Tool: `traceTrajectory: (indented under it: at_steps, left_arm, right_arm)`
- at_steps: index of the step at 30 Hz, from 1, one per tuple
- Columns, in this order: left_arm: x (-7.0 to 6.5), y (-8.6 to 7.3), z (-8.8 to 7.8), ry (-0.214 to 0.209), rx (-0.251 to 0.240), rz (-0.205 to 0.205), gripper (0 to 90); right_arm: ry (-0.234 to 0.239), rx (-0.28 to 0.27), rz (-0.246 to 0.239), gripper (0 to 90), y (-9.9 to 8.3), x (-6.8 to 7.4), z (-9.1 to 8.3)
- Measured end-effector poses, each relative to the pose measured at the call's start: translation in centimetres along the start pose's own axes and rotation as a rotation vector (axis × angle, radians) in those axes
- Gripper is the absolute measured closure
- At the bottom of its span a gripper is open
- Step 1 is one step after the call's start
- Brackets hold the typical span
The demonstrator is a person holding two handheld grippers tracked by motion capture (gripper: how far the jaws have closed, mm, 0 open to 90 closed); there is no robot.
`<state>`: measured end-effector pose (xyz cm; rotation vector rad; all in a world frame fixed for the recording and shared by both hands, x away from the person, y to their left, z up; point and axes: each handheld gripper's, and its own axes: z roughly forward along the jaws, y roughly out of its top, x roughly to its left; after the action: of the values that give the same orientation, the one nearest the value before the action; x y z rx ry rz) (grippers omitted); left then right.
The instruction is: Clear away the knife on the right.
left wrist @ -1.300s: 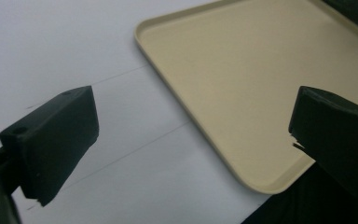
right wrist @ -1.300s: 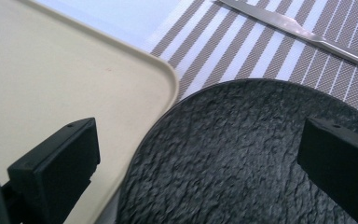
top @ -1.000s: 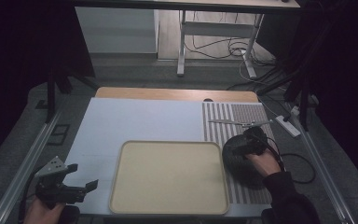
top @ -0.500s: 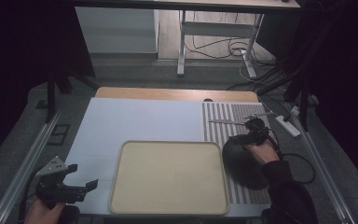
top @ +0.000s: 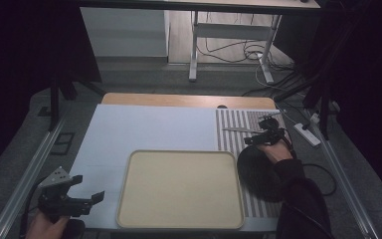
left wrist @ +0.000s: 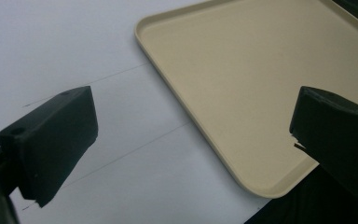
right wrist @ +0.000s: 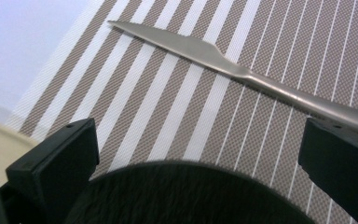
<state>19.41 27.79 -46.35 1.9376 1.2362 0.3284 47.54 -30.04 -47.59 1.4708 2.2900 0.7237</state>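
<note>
A silver table knife (top: 238, 130) lies on a grey-and-white striped placemat (top: 229, 142) at the table's right. A round black plate (top: 256, 172) rests on the near part of that mat. My right gripper (top: 252, 139) hovers open at the plate's far rim, just short of the knife. In the right gripper view the knife (right wrist: 223, 63) lies slantwise ahead of the wide-apart jaws and the plate (right wrist: 182, 196) sits below them. A beige tray (top: 179, 189) sits front and centre, with nothing on it. My left gripper (top: 88, 188) is open at the front left, its jaws framing the tray's corner (left wrist: 242, 84).
A pale blue-white sheet (top: 139, 129) covers the tabletop, with a wooden strip (top: 179, 99) along the far edge. Metal rails (top: 30, 169) run down both sides. A white power strip (top: 307, 133) and cables lie on the floor to the right.
My right gripper has moved away from me, from over the black plate to its far rim near the knife. The left gripper has stayed put.
</note>
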Motion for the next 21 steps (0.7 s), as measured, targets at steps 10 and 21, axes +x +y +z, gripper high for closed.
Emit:
traceTrajectory:
  at_steps: [10, 21]
  left_arm:
    - [0.1, 0.0, 0.0, -0.003, -0.002, -0.005, 0.6]
    - [0.1, 0.0, 0.0, -0.004, -0.001, -0.005, 0.7]
  right_arm:
    - [-0.051, 0.054, -0.021, 0.0, 0.9, -0.7, 2.2]
    - [-0.066, 0.051, -0.064, 51.9, 2.2, -2.5, 2.3]
